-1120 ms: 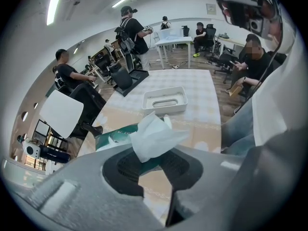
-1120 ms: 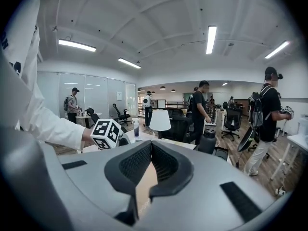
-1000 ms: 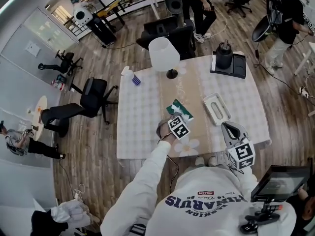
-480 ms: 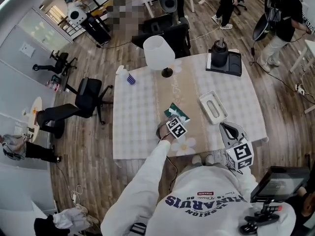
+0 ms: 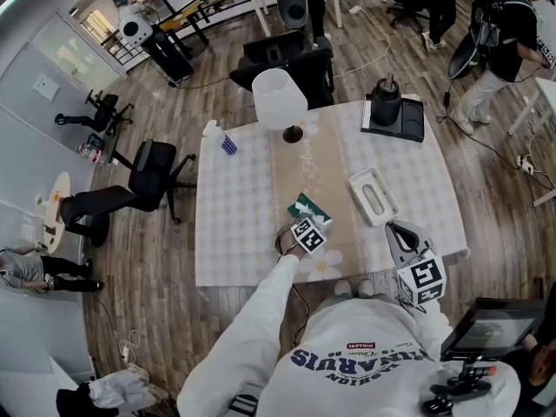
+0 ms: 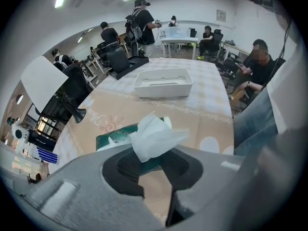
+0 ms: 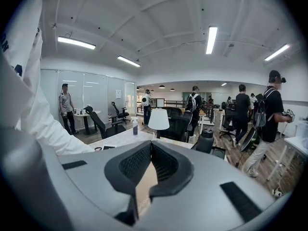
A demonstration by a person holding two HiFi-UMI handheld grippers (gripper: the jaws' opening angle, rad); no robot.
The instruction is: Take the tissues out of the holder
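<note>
Left gripper (image 5: 306, 221) pointed steeply down over the tan runner (image 5: 300, 168) near the front edge of the table (image 5: 234, 224). Its jaws were almost together and nipped on the lower end of a white tissue (image 6: 155, 134), with only a thin gap below the pinch. The tissue stuck up out of the green pack (image 6: 111, 139), which sat right under the jaws on the runner. Couldn't tell whether the pack's full weight was on the cloth. The pack was out of the white holder (image 6: 163, 88) and well clear of it. The holder lay further along the table on the right gripper's side, long axis skewed to the table edge. Right gripper (image 7: 150, 144) was held close to level near the table's front right corner, just short of the holder's near end; jaw tips met, nothing between them. Around it: white-shaded lamp (image 5: 279, 101) stood on the far end of the runner in line with the pack, small spray bottle (image 5: 217, 135) at the far left corner, black kettle (image 5: 386, 102) on a dark tray (image 5: 413, 122) at the far right corner. All three were well apart from the pack. Off the table: black office chairs (image 5: 148, 168) on the wood floor to the left, several people standing at the back.
</note>
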